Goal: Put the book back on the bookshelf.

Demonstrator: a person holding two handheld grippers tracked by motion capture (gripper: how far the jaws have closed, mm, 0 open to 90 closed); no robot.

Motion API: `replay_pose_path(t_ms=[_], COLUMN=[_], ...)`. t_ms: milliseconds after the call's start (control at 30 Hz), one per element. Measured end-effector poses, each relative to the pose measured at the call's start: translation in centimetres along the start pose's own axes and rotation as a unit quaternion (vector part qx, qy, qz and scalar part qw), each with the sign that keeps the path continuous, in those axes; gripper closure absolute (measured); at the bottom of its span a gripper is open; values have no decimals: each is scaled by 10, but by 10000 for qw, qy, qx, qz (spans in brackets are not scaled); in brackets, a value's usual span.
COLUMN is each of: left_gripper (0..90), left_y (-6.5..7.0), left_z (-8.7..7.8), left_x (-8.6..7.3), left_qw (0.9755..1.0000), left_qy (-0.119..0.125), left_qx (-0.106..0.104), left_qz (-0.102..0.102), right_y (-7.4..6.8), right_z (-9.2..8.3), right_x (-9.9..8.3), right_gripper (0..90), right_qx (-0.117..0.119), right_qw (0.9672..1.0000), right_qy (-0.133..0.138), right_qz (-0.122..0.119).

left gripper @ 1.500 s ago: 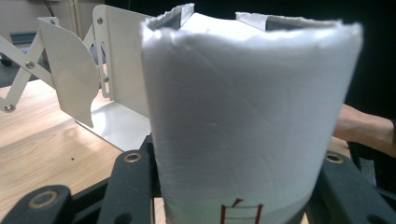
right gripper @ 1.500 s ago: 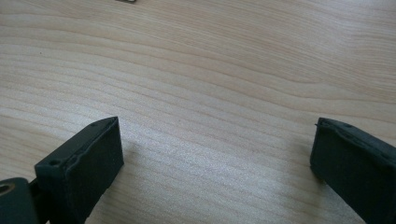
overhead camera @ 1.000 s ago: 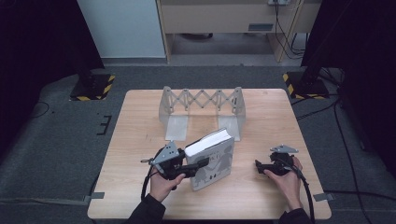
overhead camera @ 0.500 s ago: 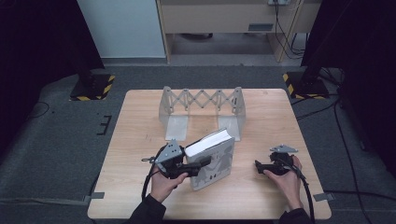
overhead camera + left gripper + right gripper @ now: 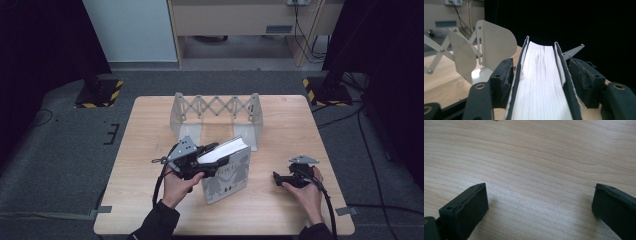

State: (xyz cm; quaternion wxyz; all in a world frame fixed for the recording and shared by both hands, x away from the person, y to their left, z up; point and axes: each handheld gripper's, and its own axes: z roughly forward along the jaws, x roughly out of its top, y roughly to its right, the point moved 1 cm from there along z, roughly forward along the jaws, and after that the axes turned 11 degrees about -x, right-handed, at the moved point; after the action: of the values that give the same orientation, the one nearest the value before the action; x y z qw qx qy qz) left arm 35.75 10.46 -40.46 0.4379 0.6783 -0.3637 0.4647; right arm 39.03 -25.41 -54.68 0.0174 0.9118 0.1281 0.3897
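Wooden table [image 5: 150, 200] in the high view carries a grey book [image 5: 227, 172] standing near its front edge, clamped by the left gripper [image 5: 207, 156], with a white folding rack [image 5: 216, 112] just behind and the right gripper [image 5: 276, 178] well apart, low over bare wood. Along the left gripper view, both jaws press the book's covers [image 5: 541, 82] beside the rack [image 5: 489, 47]. From the right gripper view, the jaws stand wide apart over the tabletop [image 5: 536, 170], gripping nothing.

The high view looks down on the wooden table [image 5: 280, 125]; both gripper views sit close above it.
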Motion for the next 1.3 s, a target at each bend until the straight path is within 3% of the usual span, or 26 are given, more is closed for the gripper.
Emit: replay_pose_path(t_ms=[300,767,933,1100,1300], left_gripper=[373,383,367,428,435], left_y=[3,3,6,7,9], left_z=[5,7,23,23,23], left_x=[1,7,12,11,10], left_qw=[9994,9993,9966,9967,9963], left_qy=[-334,-348,-789,-759,-748], left_qx=[55,54,14,-6,17], left_qz=[53,139,216,286,412], right_y=[0,0,0,0,-1], right_z=[0,0,0,0,0], right_x=[0,0,0,0,0], right_gripper=[10,10,11,11,12], right_qx=[-6,-2,-11,-1,-8], right_qw=[10000,10000,10000,10000,10000], right_qy=[3,1,-2,-1,-1], right_qz=[-6,-2,10,1,-1])
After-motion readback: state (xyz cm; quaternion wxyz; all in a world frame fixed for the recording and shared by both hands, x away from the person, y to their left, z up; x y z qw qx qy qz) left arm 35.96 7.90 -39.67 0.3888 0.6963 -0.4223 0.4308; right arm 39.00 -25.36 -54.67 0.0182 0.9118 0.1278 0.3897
